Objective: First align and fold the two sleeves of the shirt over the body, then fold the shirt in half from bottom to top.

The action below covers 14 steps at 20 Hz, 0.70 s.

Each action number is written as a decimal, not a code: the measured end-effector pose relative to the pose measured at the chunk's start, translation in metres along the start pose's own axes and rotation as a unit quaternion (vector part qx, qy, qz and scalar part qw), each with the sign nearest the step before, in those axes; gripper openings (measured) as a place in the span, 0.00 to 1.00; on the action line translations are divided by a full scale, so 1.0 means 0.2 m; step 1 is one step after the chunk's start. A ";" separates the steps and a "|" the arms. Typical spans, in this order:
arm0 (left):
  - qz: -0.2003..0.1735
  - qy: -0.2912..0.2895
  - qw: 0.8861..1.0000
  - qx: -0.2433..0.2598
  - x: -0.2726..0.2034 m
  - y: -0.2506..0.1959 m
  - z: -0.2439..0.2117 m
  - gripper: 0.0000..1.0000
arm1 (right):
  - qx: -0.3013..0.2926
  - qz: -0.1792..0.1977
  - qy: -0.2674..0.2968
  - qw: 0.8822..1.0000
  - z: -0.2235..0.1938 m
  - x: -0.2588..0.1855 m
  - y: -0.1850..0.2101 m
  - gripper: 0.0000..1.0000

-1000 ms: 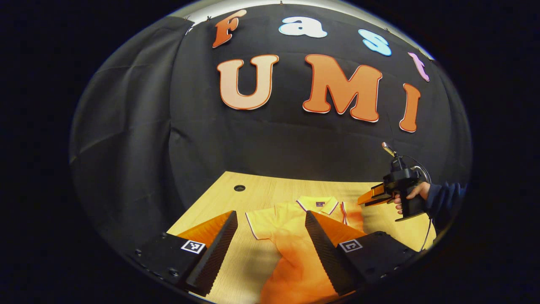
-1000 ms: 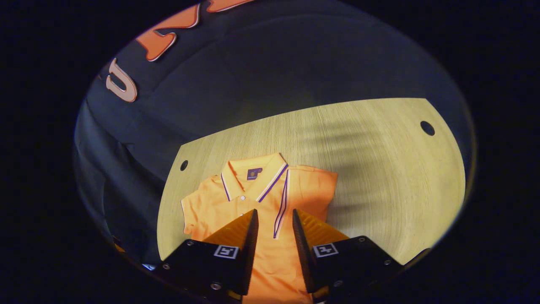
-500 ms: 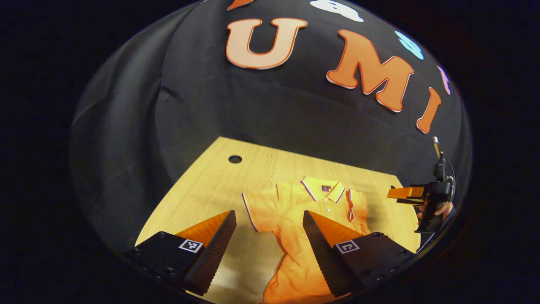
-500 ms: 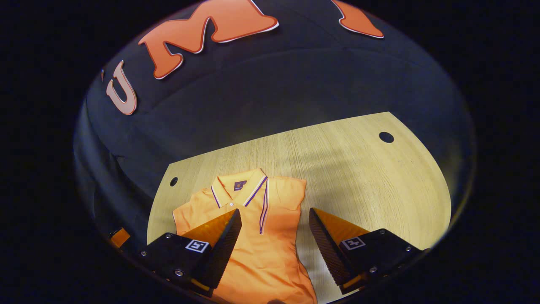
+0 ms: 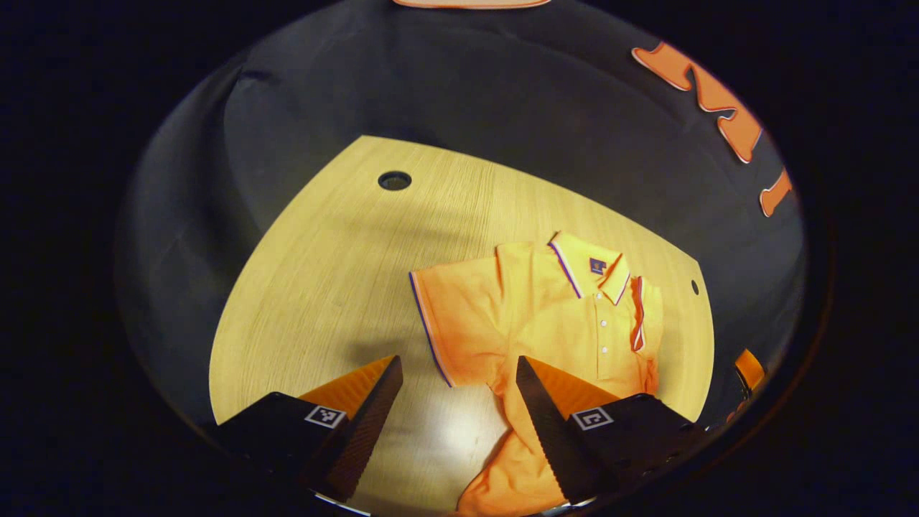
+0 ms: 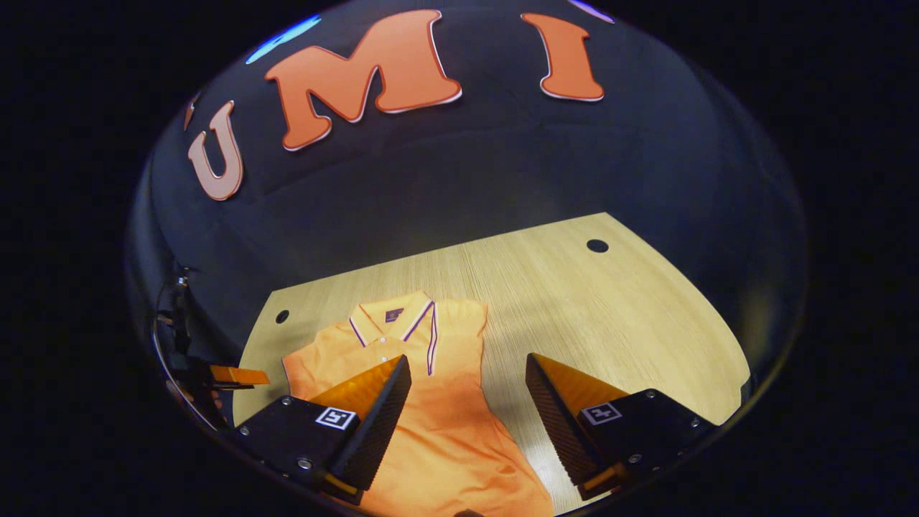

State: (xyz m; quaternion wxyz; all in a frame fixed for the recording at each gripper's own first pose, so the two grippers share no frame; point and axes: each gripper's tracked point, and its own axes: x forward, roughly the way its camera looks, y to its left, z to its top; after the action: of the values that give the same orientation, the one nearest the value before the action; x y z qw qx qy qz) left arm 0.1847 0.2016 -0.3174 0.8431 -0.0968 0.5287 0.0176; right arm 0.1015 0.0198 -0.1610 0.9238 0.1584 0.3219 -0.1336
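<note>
Both tongs, left (image 5: 459, 402) and right (image 6: 468, 402), gape empty above the orange shirt (image 6: 431, 424) on the table (image 6: 632, 316)

An orange polo shirt (image 5: 567, 323) lies face up on the wooden table, collar toward the back wall. One sleeve (image 6: 459, 337) is folded over the body, its striped cuff beside the collar; the other sleeve (image 5: 449, 323) is spread flat on the wood.

left gripper view: above table (image 5: 323, 273), angled down, shirt (image 5: 546, 316) to its right | right gripper view: higher, faces wall, shirt (image 6: 431, 402) low-left | shared: shirt, table
</note>
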 end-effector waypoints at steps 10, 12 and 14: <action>0.080 0.097 0.992 0.002 0.39 0.08 0.04 0.97 | -0.012 -0.035 -0.052 0.998 -0.06 -0.38 -0.06 0.98; 0.093 0.106 0.990 0.003 0.42 0.09 0.03 0.96 | -0.010 -0.043 -0.047 0.998 -0.12 -0.40 -0.09 0.98; 0.103 0.108 0.989 0.003 0.43 0.11 0.02 0.96 | -0.006 -0.045 -0.038 0.998 -0.17 -0.41 -0.11 0.98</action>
State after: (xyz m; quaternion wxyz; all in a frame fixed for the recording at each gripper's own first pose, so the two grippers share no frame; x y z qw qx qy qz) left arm 0.2238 0.2169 -0.3961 0.7751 -0.0404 0.6238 0.0924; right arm 0.0125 0.0251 -0.1388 0.9294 0.1335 0.2939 -0.1788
